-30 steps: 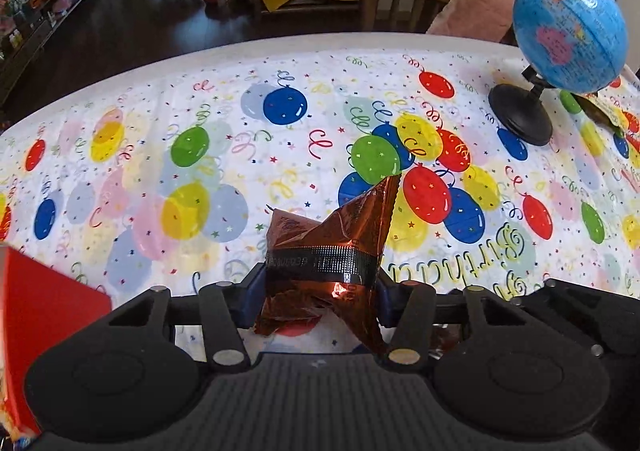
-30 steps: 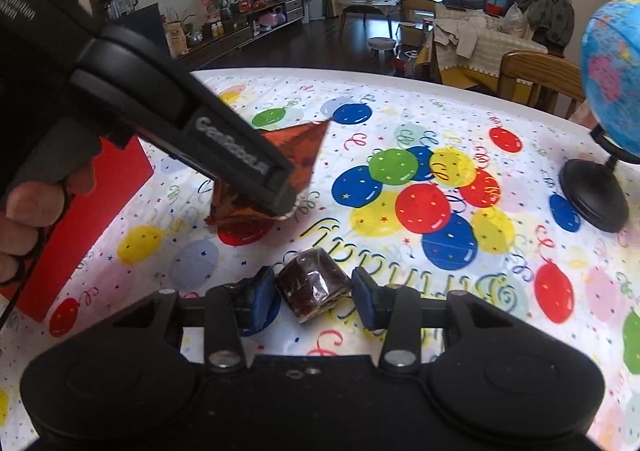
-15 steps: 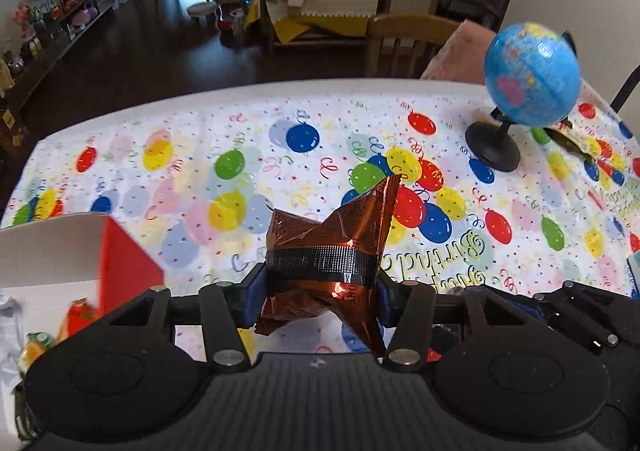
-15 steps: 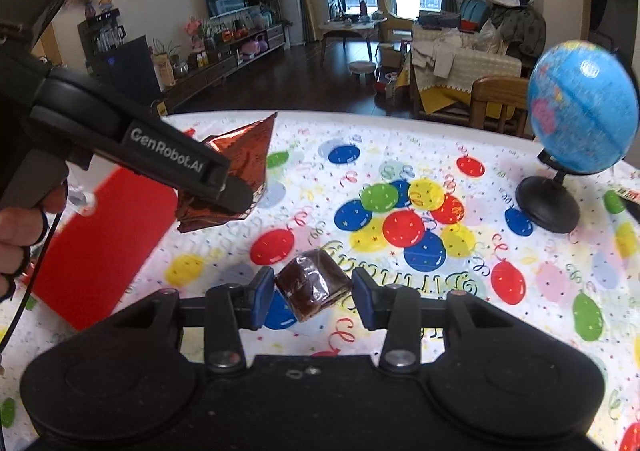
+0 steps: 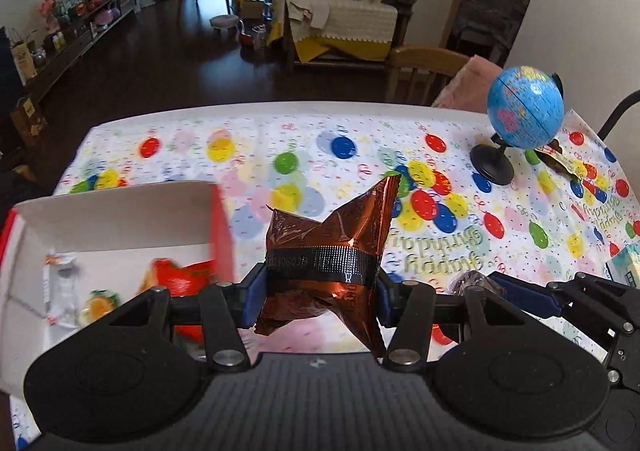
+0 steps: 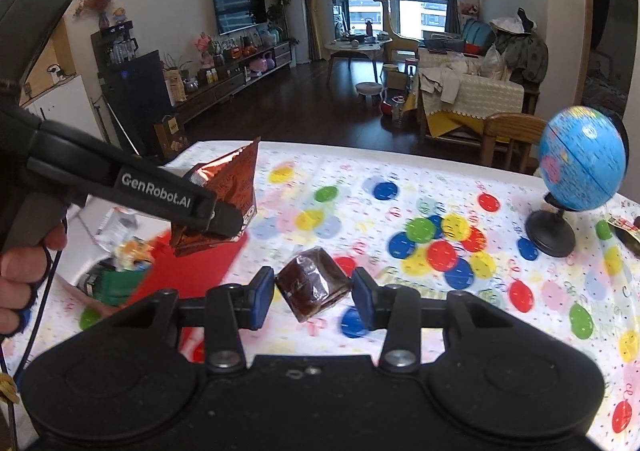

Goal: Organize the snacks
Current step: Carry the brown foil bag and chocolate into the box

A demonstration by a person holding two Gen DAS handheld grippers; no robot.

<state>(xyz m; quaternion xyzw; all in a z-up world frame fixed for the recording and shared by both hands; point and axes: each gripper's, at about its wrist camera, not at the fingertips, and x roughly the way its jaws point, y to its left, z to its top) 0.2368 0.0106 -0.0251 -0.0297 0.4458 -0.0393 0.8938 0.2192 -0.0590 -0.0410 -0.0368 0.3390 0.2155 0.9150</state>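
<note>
Two tools aloft over desk (image 5: 256, 123): left tool (image 5: 318, 287) clamps copper foil packet (image 5: 328, 247); right tool (image 6: 314, 293) pinches brown wrapped cake (image 6: 314, 287).

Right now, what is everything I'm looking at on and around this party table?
copper foil snack packet: one, shiny brown-orange, held above the table in the left claw
wrapped brown snack: one, dark brown in clear wrap, held in the right claw
box: one, red outside, white inside, at the table's left end, with several small snacks in it
globe: one, blue on a black stand, far right of the table
tablecloth: one, white with coloured balloons, covering the table
wooden chair: one, behind the table
left claw: black, blue pads, shut on the packet
right claw: black, blue pads, shut on the brown snack
hand: one, gripping the left claw's handle
</note>
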